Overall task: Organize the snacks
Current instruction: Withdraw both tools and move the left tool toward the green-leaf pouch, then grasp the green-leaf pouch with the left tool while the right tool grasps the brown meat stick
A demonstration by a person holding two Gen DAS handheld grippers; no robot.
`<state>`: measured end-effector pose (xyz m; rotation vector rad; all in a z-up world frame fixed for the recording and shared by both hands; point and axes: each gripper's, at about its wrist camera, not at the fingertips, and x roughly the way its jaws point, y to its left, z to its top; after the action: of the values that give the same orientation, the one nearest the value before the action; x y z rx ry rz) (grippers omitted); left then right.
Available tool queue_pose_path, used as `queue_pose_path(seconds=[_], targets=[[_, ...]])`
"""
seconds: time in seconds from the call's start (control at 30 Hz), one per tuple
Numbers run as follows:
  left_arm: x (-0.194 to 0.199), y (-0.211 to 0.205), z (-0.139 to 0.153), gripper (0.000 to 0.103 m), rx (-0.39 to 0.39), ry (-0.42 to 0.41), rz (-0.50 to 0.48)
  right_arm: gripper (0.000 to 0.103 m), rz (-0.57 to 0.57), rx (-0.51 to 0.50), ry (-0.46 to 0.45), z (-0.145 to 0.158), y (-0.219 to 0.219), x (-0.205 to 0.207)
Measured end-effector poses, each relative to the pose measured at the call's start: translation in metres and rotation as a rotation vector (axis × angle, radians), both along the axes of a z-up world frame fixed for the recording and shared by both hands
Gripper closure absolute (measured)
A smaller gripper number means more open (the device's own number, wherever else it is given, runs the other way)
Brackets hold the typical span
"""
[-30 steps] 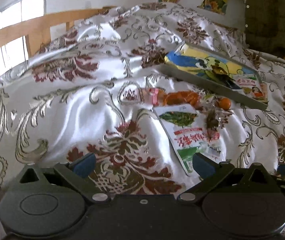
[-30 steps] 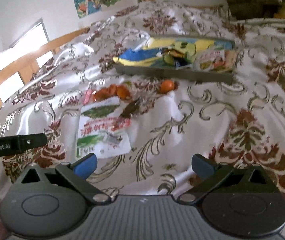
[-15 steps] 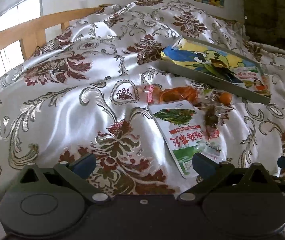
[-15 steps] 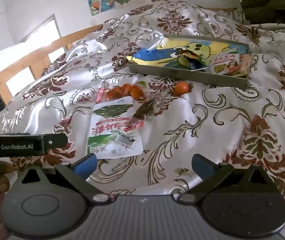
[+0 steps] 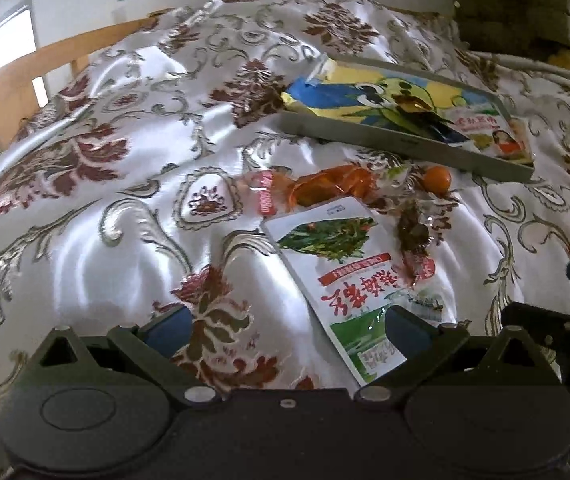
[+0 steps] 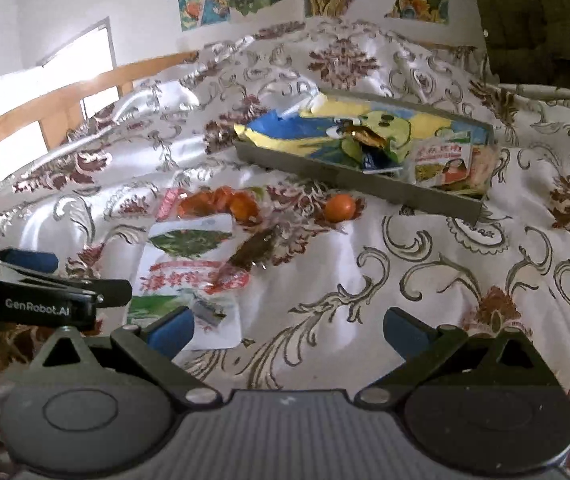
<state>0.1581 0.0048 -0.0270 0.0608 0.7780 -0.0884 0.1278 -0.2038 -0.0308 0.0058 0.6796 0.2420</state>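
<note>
Left gripper (image 5: 287, 326): jaws spread wide, nothing between the blue pads (image 5: 171, 326). It hovers low over the patterned bedspread (image 5: 85, 232), its right-hand pad over the near corner of the green-and-white snack packet (image 5: 349, 276).

Right gripper (image 6: 287, 326): jaws likewise wide apart, empty. It sits just beside the left gripper; the left unit's black body, lettered "GenRobot.AI", crosses the left edge of the right wrist view.

Container: one shallow grey tray (image 6: 349, 176), lying on the bedspread beyond the loose snacks. Contents:
- large yellow-and-blue cartoon bag (image 6: 309, 128), covering most of the tray floor; one corner pokes over the left end wall
- small crumpled wrappers (image 6: 365, 140), gold-brown and blue, on top of the bag near the middle
- packet with a red-and-white label (image 6: 445, 162), at the right end, leaning against the wall

Loose on the bedspread, outside the tray:
- green-and-white snack packet, flat, nearest the grippers
- clear pack with a dark brown snack (image 5: 413, 232), overlapping the packet's right edge
- clear bag of orange pieces (image 5: 333, 186) with a pink label, just beyond the packet
- single small orange round item (image 5: 437, 180), close to the tray's front wall; cannot tell if touching

Wooden bed rail (image 5: 45, 68) runs along the left.
</note>
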Motion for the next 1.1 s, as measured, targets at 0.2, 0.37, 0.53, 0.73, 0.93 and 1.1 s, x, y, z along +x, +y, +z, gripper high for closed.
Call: queue_pose_path(seconds=[0.2, 0.37, 0.53, 0.73, 0.93, 1.1], targets=[[0.005, -0.004, -0.005, 0.001, -0.012, 0.010, -0.087, 0.000, -0.019, 0.109, 0.032, -0.001, -0.017, 0.022], [0.010, -0.006, -0.014, 0.001, -0.067, 0.040, -0.112, 0.000, 0.044, 0.156, 0.044, -0.002, -0.022, 0.041], [0.014, -0.008, -0.020, 0.001, -0.100, 0.050, -0.117, 0.001, 0.103, 0.189, 0.066, -0.008, -0.020, 0.061], [0.019, -0.008, -0.029, 0.001, -0.106, 0.063, -0.120, 0.001, 0.129, 0.192, 0.087, -0.015, -0.013, 0.073], [0.018, -0.007, -0.035, 0.001, -0.113, 0.054, -0.114, 0.006, 0.170, 0.153, 0.089, -0.022, 0.000, 0.091], [0.020, -0.003, -0.034, 0.001, -0.152, 0.064, -0.106, 0.010, 0.206, 0.149, 0.109, -0.028, 0.010, 0.098]])
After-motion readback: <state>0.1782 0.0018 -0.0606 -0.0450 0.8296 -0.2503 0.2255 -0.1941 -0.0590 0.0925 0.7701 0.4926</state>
